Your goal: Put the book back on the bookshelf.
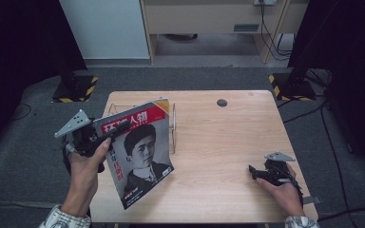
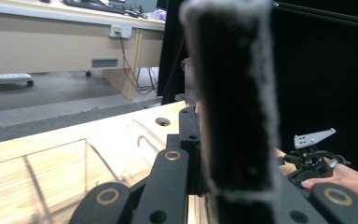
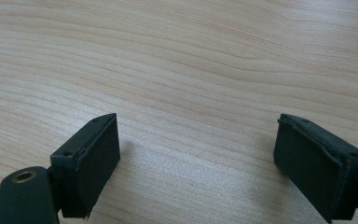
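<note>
- left gripper (image 1: 105,137) — jaws clamped on the left edge of a magazine (image 1: 140,152), held up tilted over the table's (image 1: 218,142) left half, cover facing the camera
- magazine's lower corner hangs near the front table edge; its top overlaps a clear wire-and-acrylic rack (image 1: 171,126) standing behind it
- left gripper view: a dark blurred jaw pad (image 2: 235,107) rises close to the lens, rack (image 2: 51,177) to its left
- right gripper (image 1: 253,172) — rests at the table's front right, well apart from the magazine
- right gripper's fingers (image 3: 91,163) spread wide, nothing between them, bare wood below
</note>
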`<control>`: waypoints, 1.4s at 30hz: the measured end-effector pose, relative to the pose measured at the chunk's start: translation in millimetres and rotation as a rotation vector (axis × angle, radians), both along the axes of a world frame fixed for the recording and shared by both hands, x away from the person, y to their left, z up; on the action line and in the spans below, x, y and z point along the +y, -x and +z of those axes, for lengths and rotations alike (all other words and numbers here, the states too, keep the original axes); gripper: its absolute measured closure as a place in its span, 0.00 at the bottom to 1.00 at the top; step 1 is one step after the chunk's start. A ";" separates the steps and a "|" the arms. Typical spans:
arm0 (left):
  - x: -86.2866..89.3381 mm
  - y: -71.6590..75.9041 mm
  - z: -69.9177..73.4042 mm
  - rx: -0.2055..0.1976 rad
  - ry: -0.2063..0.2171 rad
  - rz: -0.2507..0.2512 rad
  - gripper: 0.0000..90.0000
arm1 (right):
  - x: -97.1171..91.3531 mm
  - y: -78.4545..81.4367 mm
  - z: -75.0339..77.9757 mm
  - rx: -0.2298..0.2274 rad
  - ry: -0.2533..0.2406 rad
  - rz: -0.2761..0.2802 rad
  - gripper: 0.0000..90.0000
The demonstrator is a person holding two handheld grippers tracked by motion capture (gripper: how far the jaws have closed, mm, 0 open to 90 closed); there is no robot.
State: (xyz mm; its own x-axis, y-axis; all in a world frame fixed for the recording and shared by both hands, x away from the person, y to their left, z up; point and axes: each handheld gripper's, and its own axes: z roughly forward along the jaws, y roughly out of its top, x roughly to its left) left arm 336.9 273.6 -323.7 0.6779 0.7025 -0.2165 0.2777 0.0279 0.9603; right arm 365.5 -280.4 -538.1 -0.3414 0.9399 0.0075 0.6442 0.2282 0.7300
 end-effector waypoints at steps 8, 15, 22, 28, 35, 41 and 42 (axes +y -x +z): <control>19.4 7.6 -2.3 -0.003 -0.004 0.034 0.96 | 0.0 0.1 0.2 0.003 0.000 0.001 0.16; 37.0 12.6 -3.9 0.001 0.002 0.069 0.96 | 0.1 0.1 0.1 0.002 -0.001 -0.001 0.16; 49.7 14.3 -4.8 0.003 0.005 0.090 0.96 | 0.1 0.1 0.1 0.002 -0.001 -0.001 0.16; 62.8 18.1 -7.6 0.005 0.001 0.121 0.96 | 0.0 0.0 0.0 0.000 0.000 0.000 0.16; 75.9 21.3 -5.7 0.004 0.005 0.144 0.96 | 0.0 0.0 0.0 0.000 -0.001 -0.001 0.16; 87.8 25.9 -5.0 0.003 0.015 0.161 0.96 | 0.2 0.2 0.1 0.002 -0.001 -0.002 0.16; 90.4 26.6 -4.9 0.006 0.024 0.163 0.96 | 0.2 0.2 0.1 0.002 -0.001 -0.002 0.16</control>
State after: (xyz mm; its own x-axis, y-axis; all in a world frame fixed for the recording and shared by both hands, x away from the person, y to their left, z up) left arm 310.4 364.1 -328.5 0.5542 0.7976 -0.2382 0.2734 0.0959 0.9571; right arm 365.3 -280.2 -538.1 -0.3399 0.9404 0.0092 0.6458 0.2262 0.7292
